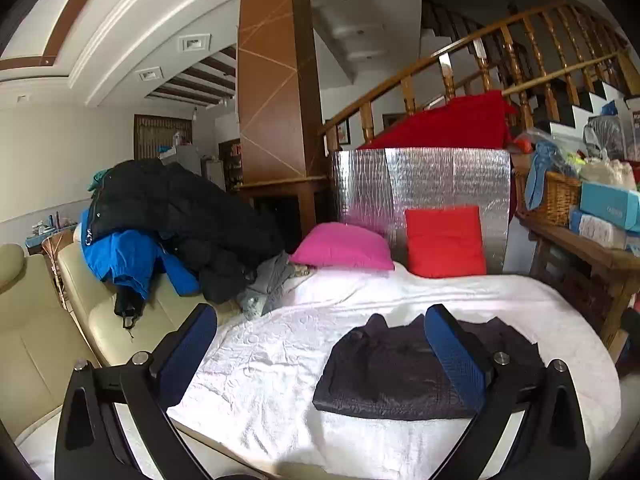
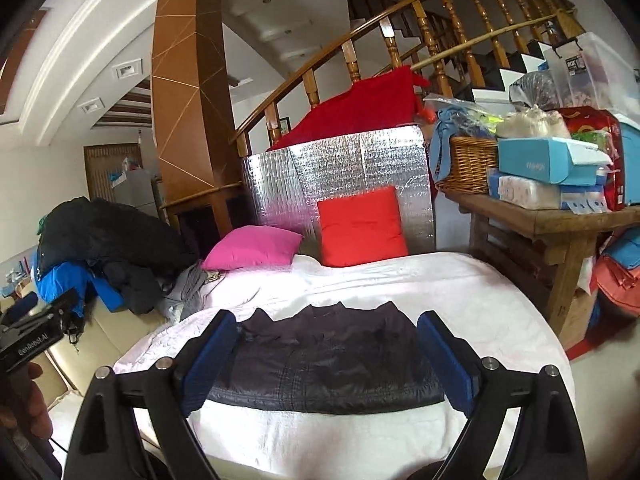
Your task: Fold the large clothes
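Note:
A dark navy jacket (image 1: 392,376) lies folded into a compact rectangle on the white bedspread (image 1: 280,344). It also shows in the right wrist view (image 2: 328,364), on the same bedspread (image 2: 460,292). My left gripper (image 1: 320,332) is open and empty, held above the bed to the left of the jacket. My right gripper (image 2: 326,344) is open and empty, held above the jacket with one finger to each side of it. The left gripper's body also shows at the left edge of the right wrist view (image 2: 36,328).
A pile of black and blue coats (image 1: 160,224) lies on a cream sofa (image 1: 48,344) at the left. A pink pillow (image 1: 344,246) and a red pillow (image 1: 444,240) lean on a silver foil panel (image 1: 420,184). A wooden table (image 2: 560,216) with boxes and a basket stands right.

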The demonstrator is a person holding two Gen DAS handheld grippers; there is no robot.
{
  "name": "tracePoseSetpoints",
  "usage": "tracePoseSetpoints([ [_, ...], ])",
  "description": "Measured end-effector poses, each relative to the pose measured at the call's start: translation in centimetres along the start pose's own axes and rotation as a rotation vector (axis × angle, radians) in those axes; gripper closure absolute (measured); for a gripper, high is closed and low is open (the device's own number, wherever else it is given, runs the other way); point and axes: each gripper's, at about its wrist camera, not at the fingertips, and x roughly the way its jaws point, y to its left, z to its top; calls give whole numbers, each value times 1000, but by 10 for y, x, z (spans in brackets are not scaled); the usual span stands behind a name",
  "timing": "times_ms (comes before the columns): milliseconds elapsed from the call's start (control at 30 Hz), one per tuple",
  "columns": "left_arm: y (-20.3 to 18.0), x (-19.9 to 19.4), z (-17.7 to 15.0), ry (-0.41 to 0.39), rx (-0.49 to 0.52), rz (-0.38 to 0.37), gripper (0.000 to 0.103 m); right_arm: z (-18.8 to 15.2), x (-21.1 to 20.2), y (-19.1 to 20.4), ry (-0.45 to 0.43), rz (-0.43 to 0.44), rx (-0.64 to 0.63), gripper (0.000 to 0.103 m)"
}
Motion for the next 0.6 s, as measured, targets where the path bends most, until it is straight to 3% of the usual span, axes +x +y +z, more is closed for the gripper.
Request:
tracePoseSetpoints([
  [367,0,-28,1,-28,20,-12,0,-5,-38,11,-102,-39,28,9],
  [600,-3,-28,-1,-31,38,-10,0,-10,-32,19,-69,-45,8,9],
])
